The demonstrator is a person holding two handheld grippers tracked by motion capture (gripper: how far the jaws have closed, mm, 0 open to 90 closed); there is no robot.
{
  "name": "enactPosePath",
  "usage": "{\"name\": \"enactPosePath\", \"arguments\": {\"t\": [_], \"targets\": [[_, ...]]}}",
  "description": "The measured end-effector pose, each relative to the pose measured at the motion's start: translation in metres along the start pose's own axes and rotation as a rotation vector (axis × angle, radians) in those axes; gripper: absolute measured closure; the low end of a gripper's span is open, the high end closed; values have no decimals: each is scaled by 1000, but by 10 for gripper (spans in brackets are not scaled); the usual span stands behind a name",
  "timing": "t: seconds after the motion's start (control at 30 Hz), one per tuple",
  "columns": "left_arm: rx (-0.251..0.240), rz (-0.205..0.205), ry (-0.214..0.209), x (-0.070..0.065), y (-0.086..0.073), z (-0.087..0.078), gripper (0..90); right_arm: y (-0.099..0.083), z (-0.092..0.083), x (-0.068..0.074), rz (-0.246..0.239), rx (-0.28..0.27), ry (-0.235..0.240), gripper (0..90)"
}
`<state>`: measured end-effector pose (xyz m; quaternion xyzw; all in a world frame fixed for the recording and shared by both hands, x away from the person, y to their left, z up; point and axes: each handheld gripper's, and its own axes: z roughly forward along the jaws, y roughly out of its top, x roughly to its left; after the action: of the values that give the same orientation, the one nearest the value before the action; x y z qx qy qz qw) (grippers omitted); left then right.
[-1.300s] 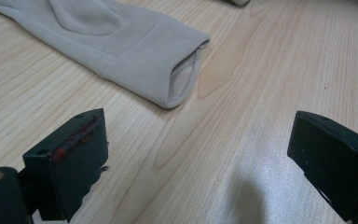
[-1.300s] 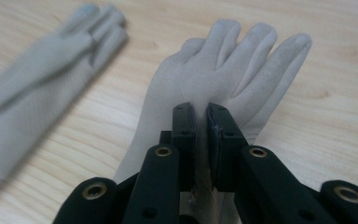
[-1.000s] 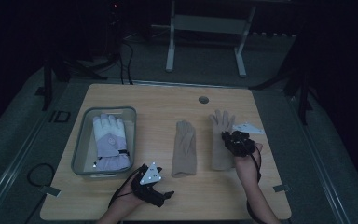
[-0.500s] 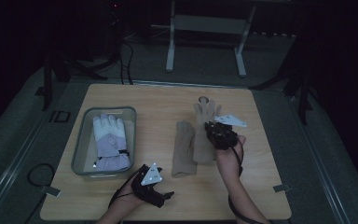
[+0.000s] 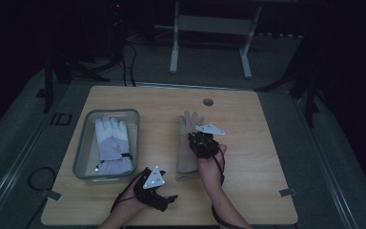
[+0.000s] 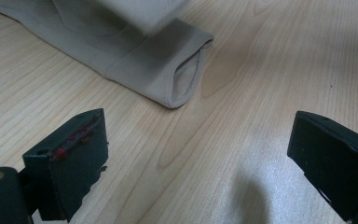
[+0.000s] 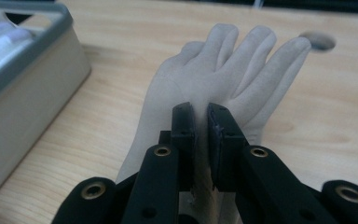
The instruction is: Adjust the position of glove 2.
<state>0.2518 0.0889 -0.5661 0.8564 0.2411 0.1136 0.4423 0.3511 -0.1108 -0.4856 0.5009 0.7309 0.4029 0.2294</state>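
Nearest the person, the left gripper [image 5: 158, 188] rests low on the wooden surface [image 5: 267, 191] in the same spot as a second ago, its fingers [image 6: 67, 163] spread wide with nothing between them; in the left gripper view they frame bare wood, with the open cuff of a beige glove [image 6: 168, 70] lying just ahead. The right gripper [image 5: 201, 143] has changed most: a second ago it stood over the right-hand beige glove, apart from its twin, and since then it has carried that glove leftward across the surface, so that the two beige gloves [image 5: 187, 143] now lie stacked as one shape, fingertips pointing away from the person. Its fingers [image 7: 184, 130] are closed tight on a pinch of the top glove's fabric, as the right gripper view shows, with the glove's fingertips fanned out beyond them. To the left, well apart from the gloves, the grey bin [image 5: 83, 143] holds a white winter glove [image 5: 112, 145], unchanged. Farther on, a round cable hole [image 5: 208, 102] sits near the surface's far edge. Beyond the surface the room is dark: grey floor, a white metal frame [image 5: 209, 38] at the back, and black cables and stands at the sides.
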Motion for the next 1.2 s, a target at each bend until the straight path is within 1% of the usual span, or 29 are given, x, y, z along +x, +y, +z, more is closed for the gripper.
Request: {"name": "enactPosePath", "arguments": {"t": [0.1,0.3,0.37,0.43,0.53,0.6,0.67,0.73,0.87,0.93,1.0,1.03,1.07,1.1,1.13,1.2], "targets": [[4,2,1,-1,0,1,52,-6,7,-2,29,29,14,817],[2,2,5,0,0,1,52,-17,15,1,32,54,13,816],[6,5,4,0,0,1,52,-22,18,0,37,65,18,815],[5,6,5,-1,0,1,52,-26,22,-1,19,78,9,812],[4,3,5,-1,0,1,52,-31,30,-7,18,100,0,807],[6,1,6,0,0,1,52,-35,35,-8,-7,111,-23,794],[3,-5,3,1,0,1,52,-38,40,-9,-6,134,-16,773],[1,-10,4,1,0,1,52,-41,43,-8,-29,145,-24,749],[3,-10,5,1,0,1,52,-45,45,-9,-51,151,-19,740],[3,-11,5,1,0,1,52,-46,45,-11,-54,148,-11,731],[3,-12,5,2,0,0,52,-48,44,-12,-68,147,-1,684],[1,-15,3,2,0,0,52,-48,43,-12,-68,141,17,627],[3,-16,3,2,0,0,52,-47,42,-11,-84,141,31,587],[2,-18,3,2,0,1,52,-47,40,-11,-99,133,33,564],[2,-16,3,2,0,1,52,-45,37,-11,-111,123,45,534],[9,-10,9,3,-1,1,68,-42,30,-13,-135,94,35,487]]}}
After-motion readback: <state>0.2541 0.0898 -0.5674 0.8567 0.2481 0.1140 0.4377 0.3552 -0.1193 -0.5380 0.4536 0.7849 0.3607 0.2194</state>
